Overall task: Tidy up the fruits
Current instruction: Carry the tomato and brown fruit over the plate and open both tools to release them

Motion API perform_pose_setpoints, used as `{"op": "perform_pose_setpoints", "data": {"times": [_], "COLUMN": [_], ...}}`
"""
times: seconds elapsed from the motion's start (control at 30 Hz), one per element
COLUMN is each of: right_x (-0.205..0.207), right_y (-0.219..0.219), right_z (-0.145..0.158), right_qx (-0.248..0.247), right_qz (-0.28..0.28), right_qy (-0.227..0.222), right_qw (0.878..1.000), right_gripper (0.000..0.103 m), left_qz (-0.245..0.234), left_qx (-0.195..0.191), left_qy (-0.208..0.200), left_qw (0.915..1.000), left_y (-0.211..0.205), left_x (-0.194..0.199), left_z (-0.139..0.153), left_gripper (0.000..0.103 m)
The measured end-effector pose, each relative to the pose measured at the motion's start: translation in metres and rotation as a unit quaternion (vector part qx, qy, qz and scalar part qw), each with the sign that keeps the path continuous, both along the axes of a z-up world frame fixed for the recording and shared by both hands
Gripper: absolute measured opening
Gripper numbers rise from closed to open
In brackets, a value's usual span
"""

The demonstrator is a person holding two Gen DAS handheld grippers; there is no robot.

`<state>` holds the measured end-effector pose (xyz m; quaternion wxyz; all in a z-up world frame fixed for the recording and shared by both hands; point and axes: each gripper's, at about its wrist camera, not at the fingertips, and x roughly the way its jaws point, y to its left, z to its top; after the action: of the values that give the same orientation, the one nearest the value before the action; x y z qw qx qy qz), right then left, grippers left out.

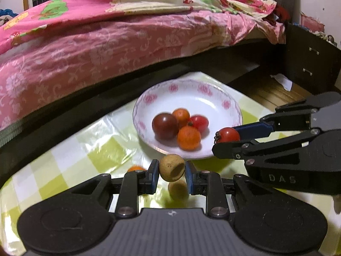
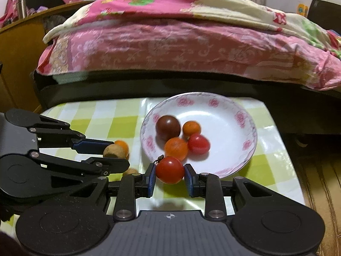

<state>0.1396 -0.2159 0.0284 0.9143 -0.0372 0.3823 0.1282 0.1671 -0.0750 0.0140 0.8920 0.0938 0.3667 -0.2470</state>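
A white plate with pink flowers (image 1: 230,104) (image 2: 238,115) sits on the checked table and holds a dark tomato (image 1: 165,125) (image 2: 168,128), a red tomato (image 1: 199,122) (image 2: 198,144) and two oranges (image 1: 188,137) (image 2: 175,148). My left gripper (image 1: 172,170) is shut on a brown round fruit (image 1: 172,167) (image 2: 114,151), held above the table just before the plate. My right gripper (image 2: 169,170) is shut on a red tomato (image 2: 169,169) (image 1: 228,134) at the plate's near rim. A small orange (image 1: 136,168) (image 2: 122,145) and another brown fruit (image 1: 178,188) (image 2: 130,171) lie on the table.
The table has a green and white checked plastic cover (image 1: 102,149) (image 2: 119,125). A bed with pink bedding (image 1: 106,42) (image 2: 181,42) runs close behind the table. A dark cabinet (image 1: 309,59) stands at the right. Wooden floor (image 2: 319,183) lies right of the table.
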Motion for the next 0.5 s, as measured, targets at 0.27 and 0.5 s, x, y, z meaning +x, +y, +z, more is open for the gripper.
{"op": "perform_pose_setpoints", "data": {"times": [0.27, 0.5], "right_x": [0.016, 0.027], "right_y": [-0.013, -0.022], "right_z": [0.004, -0.007], "right_qx": [0.001, -0.006], "right_qz": [-0.027, -0.041], "right_qy": [-0.015, -0.006], "right_qw": [1.0, 0.999], "right_gripper": [0.024, 0.024], "left_qz": [0.007, -0.001], "left_qx": [0.001, 0.013], "left_qy": [-0.009, -0.003], "left_qw": [0.9999, 0.9999], "left_y": [-0.016, -0.025], "left_x": [0.02, 0.032], "left_z": [-0.001, -0.014], "left_gripper": [0.034, 0.034]}}
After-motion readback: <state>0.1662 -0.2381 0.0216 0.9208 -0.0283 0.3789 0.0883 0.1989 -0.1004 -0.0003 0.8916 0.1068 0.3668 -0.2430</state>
